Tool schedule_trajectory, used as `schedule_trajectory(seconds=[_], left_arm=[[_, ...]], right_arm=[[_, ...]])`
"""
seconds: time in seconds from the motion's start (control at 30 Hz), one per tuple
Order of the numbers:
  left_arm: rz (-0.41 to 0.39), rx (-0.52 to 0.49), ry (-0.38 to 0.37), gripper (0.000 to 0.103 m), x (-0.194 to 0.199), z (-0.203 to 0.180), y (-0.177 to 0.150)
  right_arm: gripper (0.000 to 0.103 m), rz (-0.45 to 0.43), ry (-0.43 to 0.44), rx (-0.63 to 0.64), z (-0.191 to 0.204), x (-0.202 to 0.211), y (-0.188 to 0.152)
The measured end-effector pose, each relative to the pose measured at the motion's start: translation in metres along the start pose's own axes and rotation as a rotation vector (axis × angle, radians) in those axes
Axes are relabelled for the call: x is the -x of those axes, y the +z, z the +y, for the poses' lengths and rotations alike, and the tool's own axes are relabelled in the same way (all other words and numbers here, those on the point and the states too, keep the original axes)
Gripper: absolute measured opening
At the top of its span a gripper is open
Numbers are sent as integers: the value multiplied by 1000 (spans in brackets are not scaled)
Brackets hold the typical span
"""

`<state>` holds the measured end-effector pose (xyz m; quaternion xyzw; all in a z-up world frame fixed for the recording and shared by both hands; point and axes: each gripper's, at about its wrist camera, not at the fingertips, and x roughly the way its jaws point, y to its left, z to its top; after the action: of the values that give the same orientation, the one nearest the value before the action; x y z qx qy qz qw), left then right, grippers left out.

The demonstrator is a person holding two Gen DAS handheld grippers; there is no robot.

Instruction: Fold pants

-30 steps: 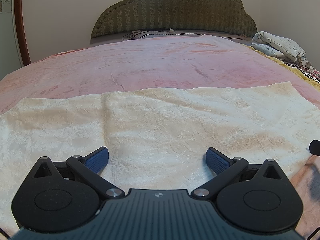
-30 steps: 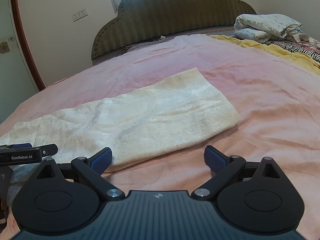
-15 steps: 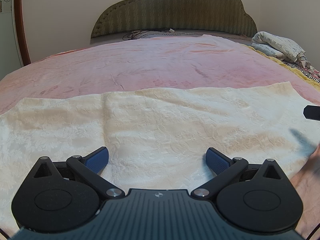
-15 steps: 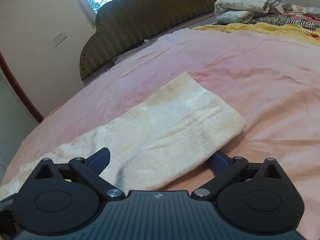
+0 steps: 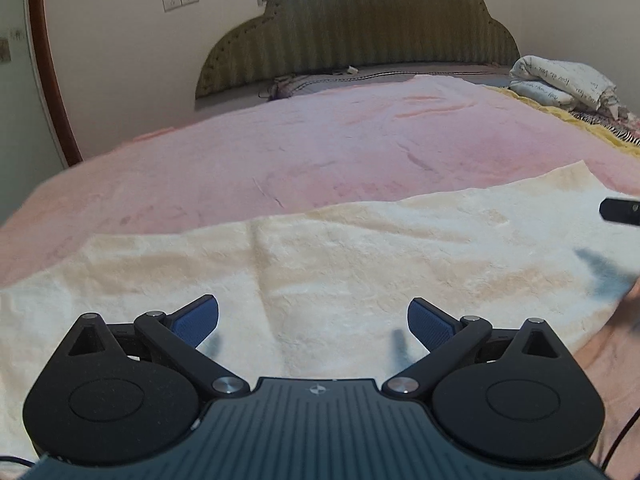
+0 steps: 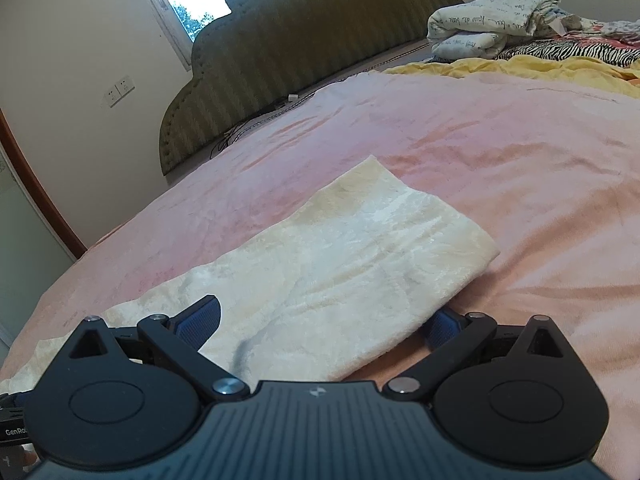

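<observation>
Cream patterned pants (image 5: pixel 360 264) lie flat in a long strip across the pink bedspread (image 5: pixel 340 140). My left gripper (image 5: pixel 313 322) is open, hovering over the near edge of the pants' middle. My right gripper (image 6: pixel 328 322) is open at the pants' right end (image 6: pixel 360 248); its left finger is above the cloth and its right finger is partly hidden under the near edge. The right gripper's finger also shows at the right edge of the left wrist view (image 5: pixel 620 210).
An olive padded headboard (image 5: pixel 360 36) stands at the far end. Folded white bedding (image 6: pixel 492 20), a zebra-print cloth (image 6: pixel 568 50) and a yellow blanket (image 6: pixel 500 68) lie at the far right. Cables (image 6: pixel 256 124) lie by the headboard. A wooden door frame (image 5: pixel 48 72) is at left.
My right gripper has moved forward and down to the pants' right end, with the cloth edge now between its fingers. My left gripper has tilted and shifted slightly, staying open.
</observation>
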<state>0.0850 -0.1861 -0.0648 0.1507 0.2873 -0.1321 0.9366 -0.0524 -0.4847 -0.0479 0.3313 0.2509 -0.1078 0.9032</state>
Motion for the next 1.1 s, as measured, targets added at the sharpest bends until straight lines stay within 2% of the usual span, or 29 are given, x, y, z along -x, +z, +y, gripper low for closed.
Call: schedule_trajectory(seconds=[0.07, 0.17, 0.2, 0.3, 0.37, 0.4, 0.47, 0.57, 0.63, 0.7, 0.73, 0.8, 0.87, 0.9, 0.93, 1.0, 1.03, 1.1], left_arm=[[-8, -33, 30, 103, 3, -4, 2], [12, -23, -18, 103, 0, -3, 3], [18, -20, -26, 103, -1, -3, 3], [29, -38, -28, 103, -6, -6, 2], [20, -41, -27, 103, -6, -6, 0], [18, -38, -48, 103, -7, -5, 0], [21, -10, -107, 103, -6, 1, -1], [28, 50, -149, 103, -3, 12, -2], [16, 72, -144, 103, -1, 18, -3], [7, 77, -137, 103, -2, 22, -2], [9, 79, -136, 103, -3, 24, -2], [28, 78, -129, 103, -6, 23, -1], [44, 75, -141, 103, -9, 23, -1], [45, 75, -146, 103, -9, 23, -1], [44, 75, -146, 103, -9, 23, 0], [43, 72, -149, 103, -9, 24, 2], [43, 74, -157, 103, -9, 24, 4], [66, 88, -201, 103, -12, 27, 11]], right_arm=[[103, -17, 36, -90, -9, -1, 3], [103, -91, 76, -282, -30, 0, 6], [103, -85, 77, -302, -30, -1, 8], [103, -8, 108, -217, -18, -7, 10], [103, 30, 180, -194, -11, -11, 9], [103, 37, 209, -197, -9, -14, 10], [103, 21, 186, -209, -7, -18, 12], [103, -25, 113, -272, -13, -24, 15], [103, 11, 127, -237, -7, -27, 17], [103, 62, 182, -163, 0, -27, 15], [103, 65, 178, -116, 5, -26, 14], [91, 42, 97, -68, 9, -25, 15], [85, 16, 80, -163, -6, -28, 17], [75, 9, 94, -228, -16, -30, 17], [69, -2, 95, -279, -24, -31, 17], [46, -10, 100, -349, -37, -33, 20], [40, -8, 117, -385, -43, -35, 21], [14, 12, 121, -444, -54, -44, 22]])
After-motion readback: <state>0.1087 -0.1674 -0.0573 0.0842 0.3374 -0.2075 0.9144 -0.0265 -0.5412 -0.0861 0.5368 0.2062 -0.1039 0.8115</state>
